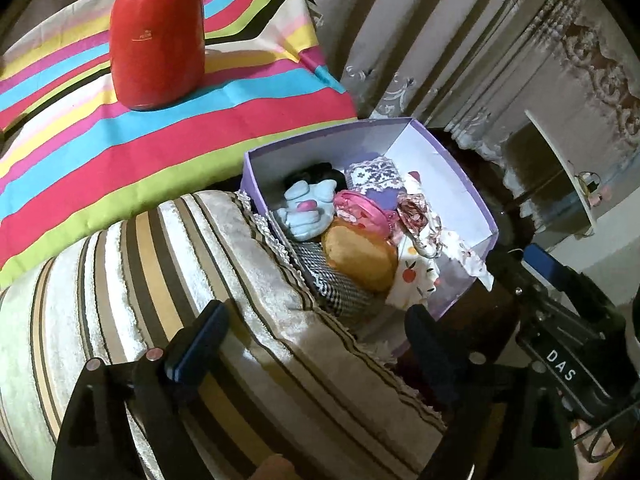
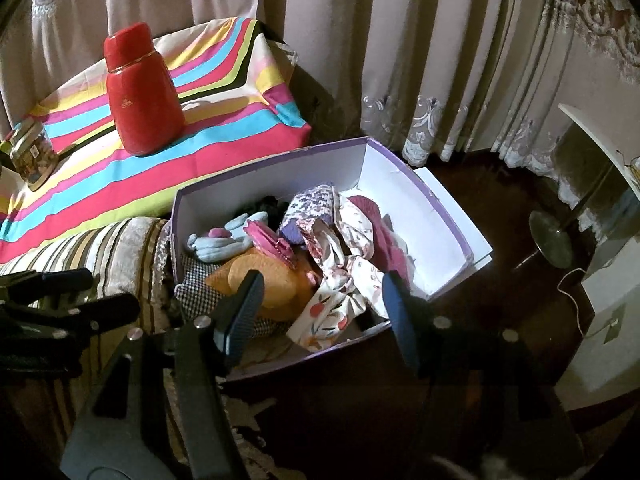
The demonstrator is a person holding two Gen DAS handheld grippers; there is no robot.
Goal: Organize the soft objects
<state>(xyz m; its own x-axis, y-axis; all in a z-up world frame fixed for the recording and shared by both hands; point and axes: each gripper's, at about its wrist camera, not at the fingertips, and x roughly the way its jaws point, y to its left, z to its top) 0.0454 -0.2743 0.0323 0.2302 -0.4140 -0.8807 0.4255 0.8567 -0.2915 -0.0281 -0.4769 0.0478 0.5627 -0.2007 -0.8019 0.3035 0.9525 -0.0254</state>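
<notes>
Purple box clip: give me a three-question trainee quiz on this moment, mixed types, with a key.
1. True or false: the red flask stands inside the purple box.
2. Which lies in the box beside the orange plush? A) light blue glove B) a book C) a shoe
3. Fill in: the flask stands upright on the ____ cloth.

Key: 1 false: it stands outside the box. 2 A. 3 striped. Also note: the left gripper and the right gripper are both open, holding nothing.

Dim indoor light, deep floor shadows, fisheye-bent dark edges (slightly soft throughout).
</notes>
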